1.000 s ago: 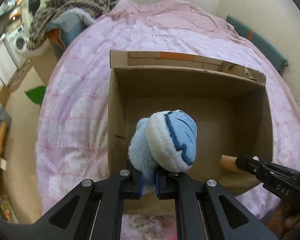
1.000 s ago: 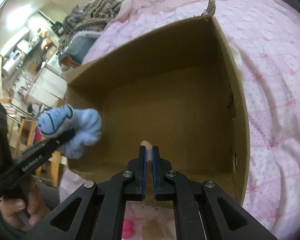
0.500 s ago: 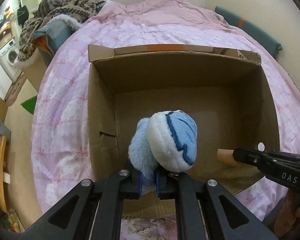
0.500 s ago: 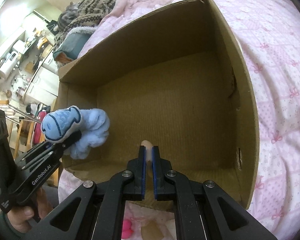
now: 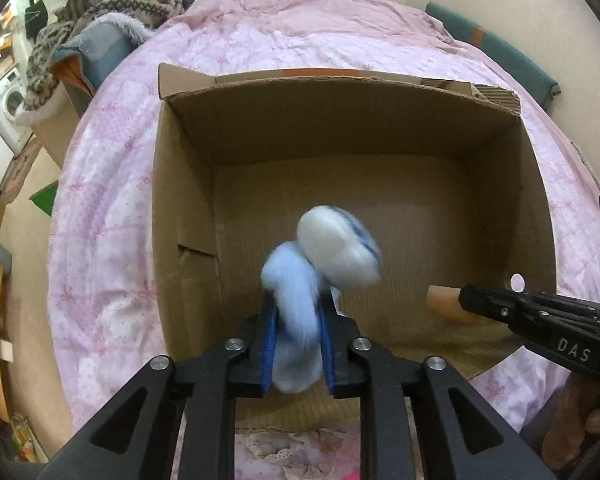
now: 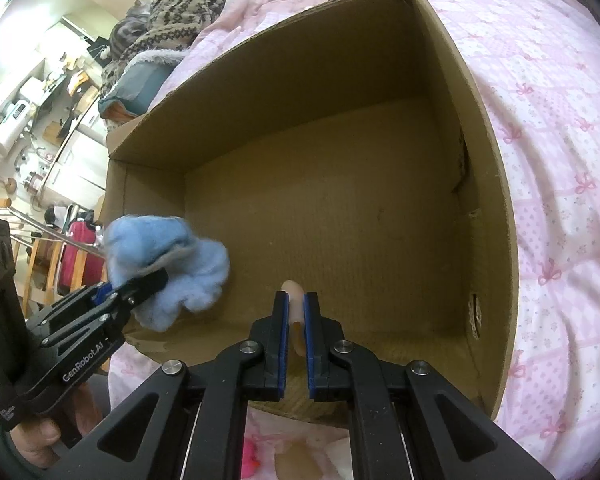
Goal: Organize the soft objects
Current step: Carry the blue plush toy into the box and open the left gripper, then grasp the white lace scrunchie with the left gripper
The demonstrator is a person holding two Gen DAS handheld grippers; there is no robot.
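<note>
A blue and white plush toy (image 5: 320, 264) sits between the fingers of my left gripper (image 5: 298, 312), blurred with motion, over the near edge of an open cardboard box (image 5: 188, 208). The left jaws stand wider apart than the toy's thin part. The toy also shows in the right wrist view (image 6: 168, 264), at the box's near left corner. My right gripper (image 6: 296, 304) is shut on a small peach soft object (image 6: 294, 300) and holds it inside the box (image 6: 496, 208) near the front wall. That object shows in the left wrist view (image 5: 444, 306) too.
The box stands on a bed with a pink patterned quilt (image 5: 100, 208). A pile of knitted clothes (image 5: 112, 4) lies at the bed's far left. Pink items (image 6: 252, 456) lie below the box's near edge. A room with furniture lies left of the bed.
My left gripper's jaws have opened around the plush toy, which has tipped and blurs as it slips. Both grippers moved forward over the box. The right gripper stays shut.
</note>
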